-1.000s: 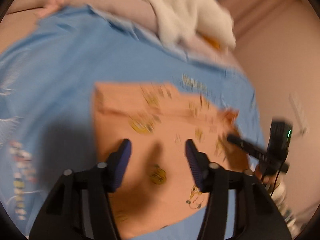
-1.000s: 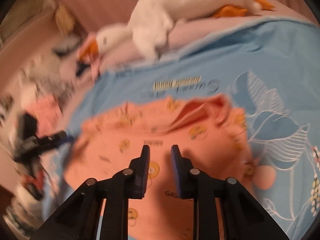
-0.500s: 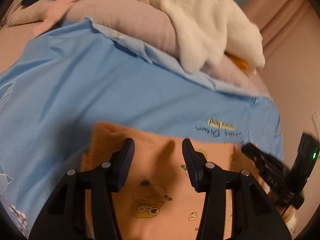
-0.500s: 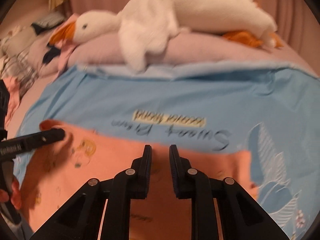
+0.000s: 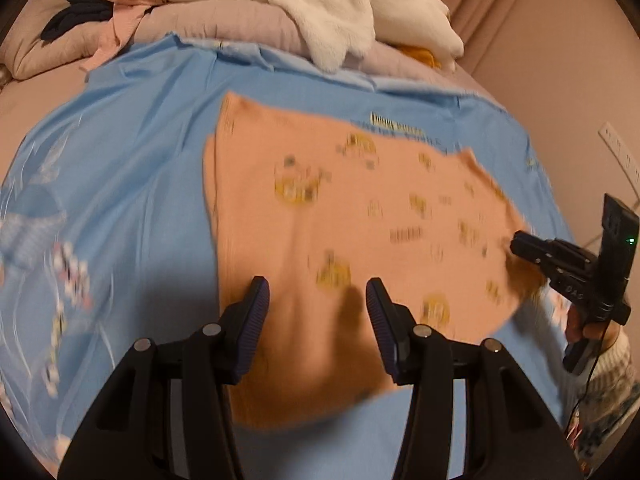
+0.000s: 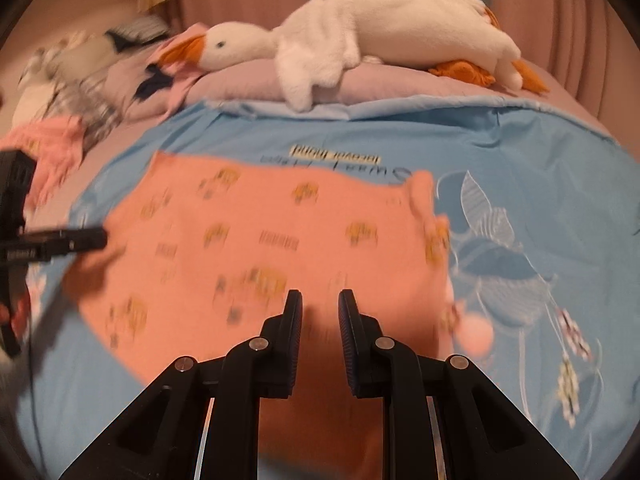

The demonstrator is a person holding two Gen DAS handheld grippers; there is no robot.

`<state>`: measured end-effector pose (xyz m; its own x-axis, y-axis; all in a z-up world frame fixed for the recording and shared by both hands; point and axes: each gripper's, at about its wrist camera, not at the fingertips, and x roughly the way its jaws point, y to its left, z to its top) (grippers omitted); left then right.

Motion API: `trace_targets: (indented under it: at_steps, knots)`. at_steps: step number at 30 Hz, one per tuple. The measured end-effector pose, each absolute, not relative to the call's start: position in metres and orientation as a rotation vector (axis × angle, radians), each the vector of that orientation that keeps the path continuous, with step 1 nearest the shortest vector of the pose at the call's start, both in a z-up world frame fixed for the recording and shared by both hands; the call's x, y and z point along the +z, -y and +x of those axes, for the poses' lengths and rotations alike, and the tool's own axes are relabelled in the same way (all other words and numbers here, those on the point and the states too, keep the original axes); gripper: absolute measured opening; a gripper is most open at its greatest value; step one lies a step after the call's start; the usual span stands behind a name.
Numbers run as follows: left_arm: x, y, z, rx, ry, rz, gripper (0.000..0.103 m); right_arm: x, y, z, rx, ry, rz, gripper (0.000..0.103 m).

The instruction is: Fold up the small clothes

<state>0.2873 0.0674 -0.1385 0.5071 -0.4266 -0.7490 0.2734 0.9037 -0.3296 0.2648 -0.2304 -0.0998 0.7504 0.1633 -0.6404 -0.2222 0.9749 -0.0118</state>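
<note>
My left gripper [image 5: 318, 300] hangs over the near part of the peach-orange cotton garment printed with little yellow cartoon figures [image 5: 360, 240], its blue-padded fingers [image 5: 256, 312] spread wide with nothing between them. The garment's near hem runs under and just behind those fingers. It lies spread flat on the light blue bedsheet with white leaf drawings [image 5: 132, 160], its print smeared by blur.

My right gripper [image 6: 320, 312] hovers over the same garment [image 6: 280, 240], near its right-hand edge. The fingers [image 6: 294, 320] stand slightly apart, a narrow gap between them and no cloth in it, so released. Its shadow falls on the fabric below.

At the garment's right edge in the left wrist view, my right gripper [image 5: 524, 246] points at the cloth with its tip close to the edge; I can't tell whether it touches. In the right wrist view, my left gripper [image 6: 80, 239] reaches toward the garment's left edge.

Beyond the garment's far edge, printed lettering shows on the sheet. Farther back, a mauve quilted duvet [image 6: 260, 80] is bunched up, and a white plush goose with an orange beak [image 6: 360, 36] sprawls on top.
</note>
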Motion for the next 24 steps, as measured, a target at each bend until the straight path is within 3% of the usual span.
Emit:
trace_targets:
  at_steps: [8,10,11,16,19,20,24]
  knots:
    - [-0.150,-0.089,0.246,-0.388,-0.980,-0.229,0.051,-0.140,0.227,0.224,0.155,-0.732,-0.204,0.021]
    - [-0.150,-0.104,0.232,-0.373,-0.992,-0.298,0.066,-0.136,0.235,0.217,0.154,-0.751,-0.150,0.021]
    - [-0.151,-0.107,0.226,-0.355,-1.001,-0.313,0.082,-0.134,0.238,0.212,0.152,-0.762,-0.131,0.021]
    - [-0.148,-0.129,0.201,-0.343,-0.984,-0.430,0.083,-0.127,0.240,0.176,0.168,-0.745,-0.084,0.025]
    - [-0.151,-0.133,0.205,-0.332,-1.002,-0.510,0.083,-0.122,0.238,0.164,0.208,-0.719,-0.015,0.047]
    - [-0.150,-0.132,0.208,-0.327,-1.006,-0.516,0.083,-0.120,0.235,0.162,0.219,-0.712,0.003,0.050]
    - [-0.146,-0.124,0.220,-0.322,-1.014,-0.530,0.083,-0.115,0.217,0.166,0.288,-0.699,0.042,0.050]
